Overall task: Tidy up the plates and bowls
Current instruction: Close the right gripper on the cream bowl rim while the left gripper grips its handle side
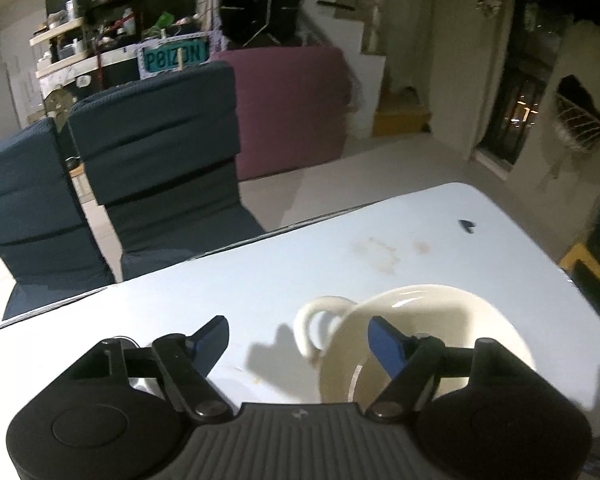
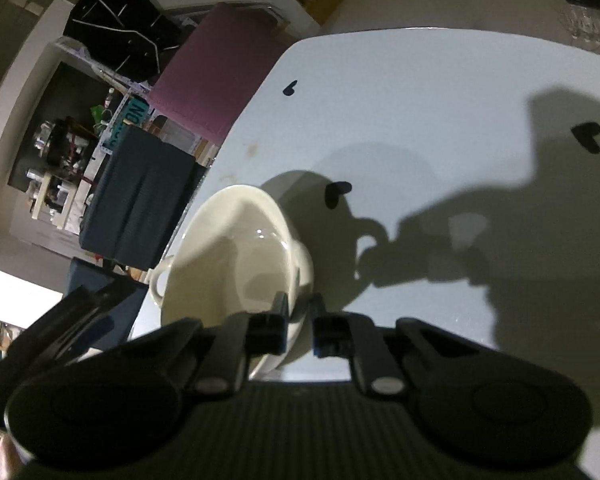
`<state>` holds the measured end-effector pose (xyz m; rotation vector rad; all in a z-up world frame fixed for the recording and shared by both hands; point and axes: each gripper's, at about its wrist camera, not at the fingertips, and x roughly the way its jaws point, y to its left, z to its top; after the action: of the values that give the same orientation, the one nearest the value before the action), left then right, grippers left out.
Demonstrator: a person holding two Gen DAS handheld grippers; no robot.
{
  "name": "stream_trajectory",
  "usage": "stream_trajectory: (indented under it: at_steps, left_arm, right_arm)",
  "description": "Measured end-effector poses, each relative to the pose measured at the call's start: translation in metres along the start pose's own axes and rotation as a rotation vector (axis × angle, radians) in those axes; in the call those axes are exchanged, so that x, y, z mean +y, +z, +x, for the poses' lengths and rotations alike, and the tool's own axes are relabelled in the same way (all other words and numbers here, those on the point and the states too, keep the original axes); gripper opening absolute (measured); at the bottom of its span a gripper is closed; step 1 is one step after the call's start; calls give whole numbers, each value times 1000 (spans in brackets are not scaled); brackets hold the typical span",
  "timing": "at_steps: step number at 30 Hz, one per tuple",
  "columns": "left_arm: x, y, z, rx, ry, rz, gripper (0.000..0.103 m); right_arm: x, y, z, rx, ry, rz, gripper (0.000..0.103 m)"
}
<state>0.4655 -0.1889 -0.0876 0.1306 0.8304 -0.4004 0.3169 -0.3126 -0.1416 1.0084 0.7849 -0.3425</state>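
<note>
Cream ceramic two-handled bowl (image 2: 240,256): your right gripper (image 2: 299,312) pinches its 5 o'clock rim; keep it level. Left gripper (image 1: 298,336) spread wide, empty.

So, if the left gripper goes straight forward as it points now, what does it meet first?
Probably the bowl's handle, which lies between the open fingers just ahead of the left gripper. Depth is unclear, so it might pass above onto the white table.

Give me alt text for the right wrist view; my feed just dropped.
The right gripper is closed on the near rim of a cream two-handled bowl, one finger inside and one outside. The bowl sits at the left edge of a pale blue table with small black marks, its shadow falling to the right.
</note>
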Motion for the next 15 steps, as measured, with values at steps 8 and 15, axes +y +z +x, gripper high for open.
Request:
stream_trajectory:
  at_steps: [8,15]
  left_arm:
    - [13,-5,22,43,77,-36,77]
    - [28,-14,14,98,31,-66,79]
  right_arm:
    - [2,4,4,-33,-25,-25,12]
    - [-9,20,6,-49,-4,-1,9]
